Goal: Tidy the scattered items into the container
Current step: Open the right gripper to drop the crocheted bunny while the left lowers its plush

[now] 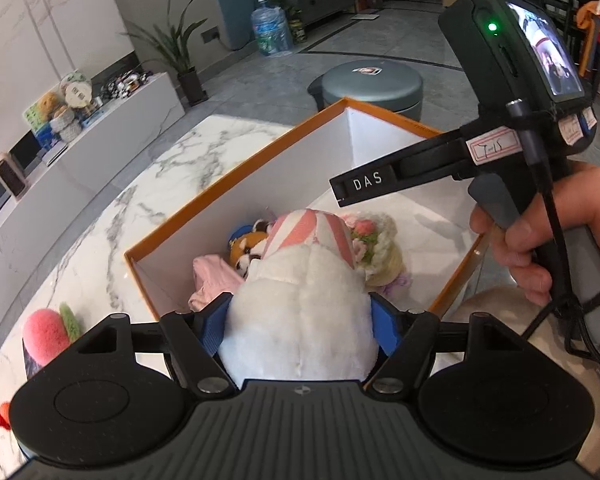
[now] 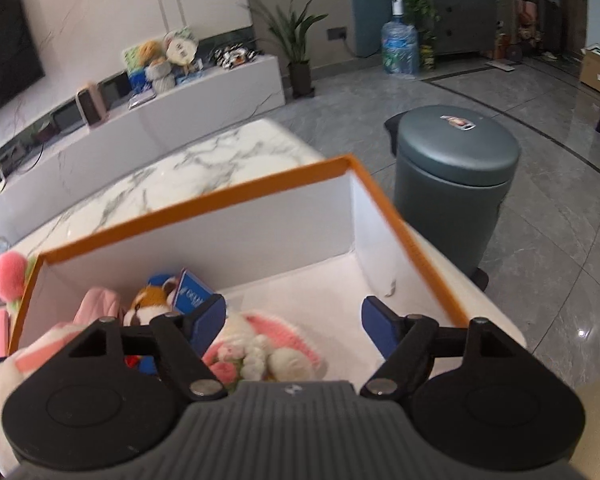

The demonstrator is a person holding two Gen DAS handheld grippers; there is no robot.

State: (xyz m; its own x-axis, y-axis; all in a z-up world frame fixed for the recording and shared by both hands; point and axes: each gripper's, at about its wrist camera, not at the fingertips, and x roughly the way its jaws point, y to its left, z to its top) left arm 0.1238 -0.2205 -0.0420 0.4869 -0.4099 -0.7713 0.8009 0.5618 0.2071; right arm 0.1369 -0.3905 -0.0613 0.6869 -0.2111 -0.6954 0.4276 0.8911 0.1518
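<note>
We see the left hand-held gripper (image 1: 302, 320) clamped on a white plush rabbit (image 1: 304, 304) above the orange box (image 1: 236, 178) (soft, light, compressible; grip mid-body). The right hand-held gripper (image 2: 294, 322) hangs wide open, empty.

floor: grey tiles (image 2: 540, 208) | wall: white marble (image 2: 112, 4) | TV console (image 2: 204, 100) | potted plant (image 2: 296, 36)

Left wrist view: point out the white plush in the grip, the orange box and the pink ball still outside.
white plush (image 1: 300, 320), left wrist view, its back.
orange box (image 1: 236, 168), left wrist view, left rim.
pink ball (image 1: 44, 336), left wrist view, its middle.
</note>
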